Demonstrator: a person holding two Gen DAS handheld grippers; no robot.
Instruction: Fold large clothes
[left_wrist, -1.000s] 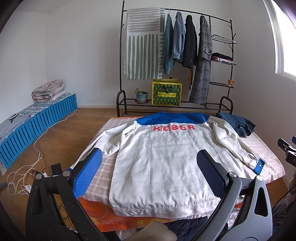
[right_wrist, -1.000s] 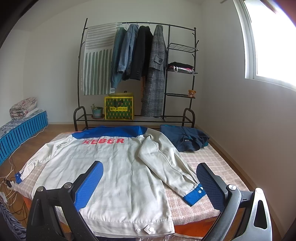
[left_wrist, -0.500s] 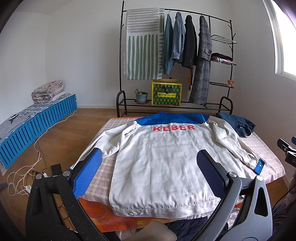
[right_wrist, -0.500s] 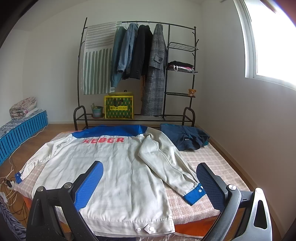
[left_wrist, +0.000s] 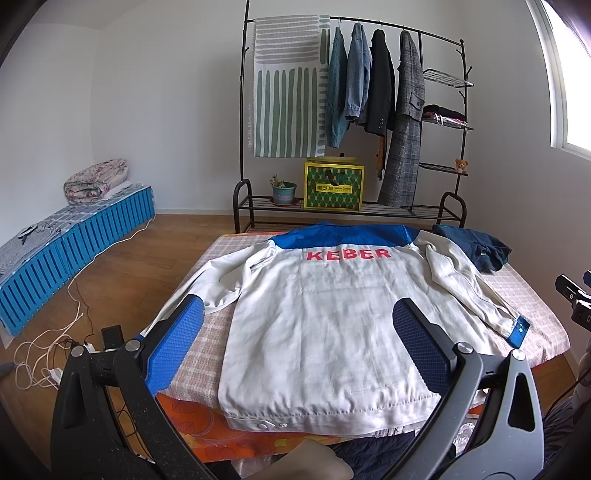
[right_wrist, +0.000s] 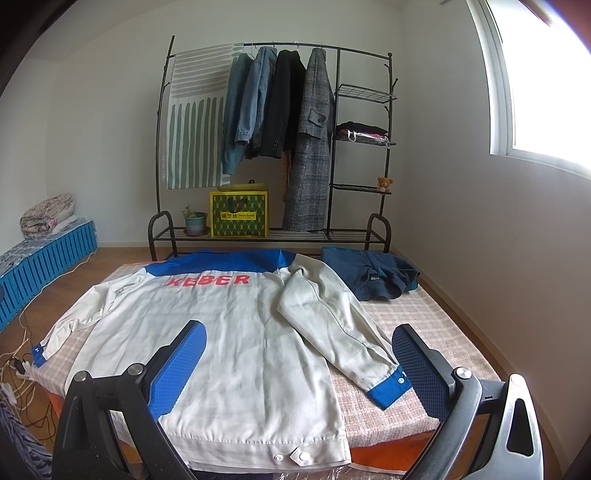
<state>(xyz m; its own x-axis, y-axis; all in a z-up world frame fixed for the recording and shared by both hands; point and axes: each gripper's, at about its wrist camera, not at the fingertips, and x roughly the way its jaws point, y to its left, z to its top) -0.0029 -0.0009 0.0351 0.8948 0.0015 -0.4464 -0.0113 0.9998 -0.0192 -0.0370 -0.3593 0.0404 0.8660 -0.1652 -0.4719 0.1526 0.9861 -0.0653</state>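
Jacket laid out, nothing yet gripped

The white jacket (left_wrist: 332, 321) lay back-up across the bed (right_wrist: 424, 321); both the left hand-held gripper (left_wrist: 295, 332) and the right hand-held gripper (right_wrist: 297, 354) hovered wide apart, empty. It looked light and limp, best pinched at a blue cuff (right_wrist: 388, 387).

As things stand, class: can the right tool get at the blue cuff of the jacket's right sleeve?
Probably yes. The blue cuff lies flat on the bed, just ahead of the open right tool, with nothing lying over it or between them.
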